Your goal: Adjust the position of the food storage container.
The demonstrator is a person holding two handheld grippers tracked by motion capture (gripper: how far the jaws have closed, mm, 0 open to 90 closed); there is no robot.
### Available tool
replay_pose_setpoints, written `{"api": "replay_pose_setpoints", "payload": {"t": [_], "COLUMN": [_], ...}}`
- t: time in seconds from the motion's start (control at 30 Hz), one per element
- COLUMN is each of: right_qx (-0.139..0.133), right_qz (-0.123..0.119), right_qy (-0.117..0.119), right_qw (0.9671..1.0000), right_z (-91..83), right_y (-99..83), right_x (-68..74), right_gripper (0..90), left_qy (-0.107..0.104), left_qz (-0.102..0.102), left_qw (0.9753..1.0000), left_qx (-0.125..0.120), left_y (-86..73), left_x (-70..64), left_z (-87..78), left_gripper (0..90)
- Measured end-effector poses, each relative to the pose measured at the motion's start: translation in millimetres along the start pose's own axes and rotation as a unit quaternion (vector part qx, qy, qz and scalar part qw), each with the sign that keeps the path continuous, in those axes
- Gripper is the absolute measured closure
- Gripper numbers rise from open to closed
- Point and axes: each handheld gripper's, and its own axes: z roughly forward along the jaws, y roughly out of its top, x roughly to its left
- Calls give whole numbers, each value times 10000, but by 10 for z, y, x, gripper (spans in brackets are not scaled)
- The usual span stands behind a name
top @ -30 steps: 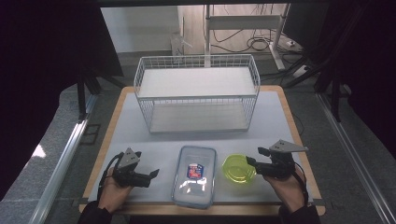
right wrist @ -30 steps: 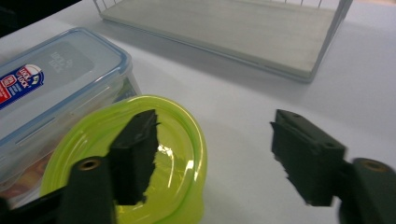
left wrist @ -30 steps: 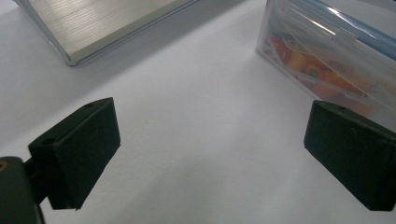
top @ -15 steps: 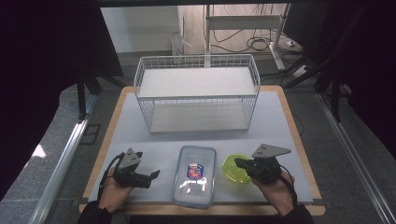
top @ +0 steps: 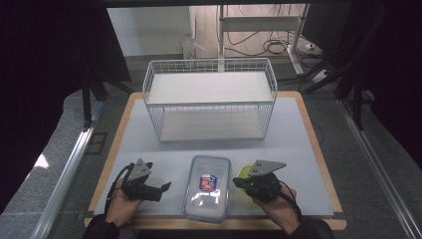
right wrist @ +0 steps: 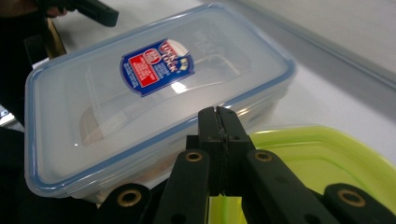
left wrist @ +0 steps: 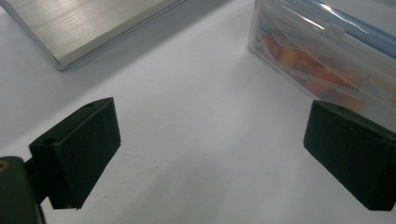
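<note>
flanking clear box (top: 207, 188), wire rack (top: 210, 102) behind

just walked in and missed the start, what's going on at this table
A person works at a table with a claw in each hand. The right claw is shut and hangs over the rim of a lime-green container, right beside a clear lidded box; whether it grips the rim is hard to tell. The left claw is open on the box's other side, holding nothing. A white wire rack stands behind.
</note>
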Motion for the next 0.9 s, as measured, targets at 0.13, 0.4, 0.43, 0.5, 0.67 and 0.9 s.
{"api": "replay_pose_setpoints", "payload": {"t": [0.13, 0.4, 0.43, 0.5, 0.67, 0.9], "right_qx": [126, 196, 193, 225, 396, 403], "right_qz": [-23, 84, 116, 174, 101, 183], "right_qy": [-3, 67, 77, 130, 146, -31], "right_qw": [9999, 9997, 9997, 9995, 9991, 9990], "right_z": [66, 76, 75, 72, 116, 92], "right_y": [-18, -39, -38, -38, -50, -79], "right_x": [-1, -45, -48, -51, -18, -111], "right_gripper": [900, 900, 900, 900, 900, 900], "left_qy": [2, 26, 27, 24, 22, 11], "left_qz": [2, 24, 26, 32, 52, 68], "left_qw": [10000, 9999, 9999, 9999, 9999, 9998], "left_qx": [29, 101, 103, 106, 138, 162], "left_y": [-1, -3, -3, -3, -4, -6], "left_x": [-1, -3, -4, -5, -9, -11], "left_z": [5, 17, 18, 20, 27, 31], "left_gripper": [38, 40, 41, 41, 42, 43]}}
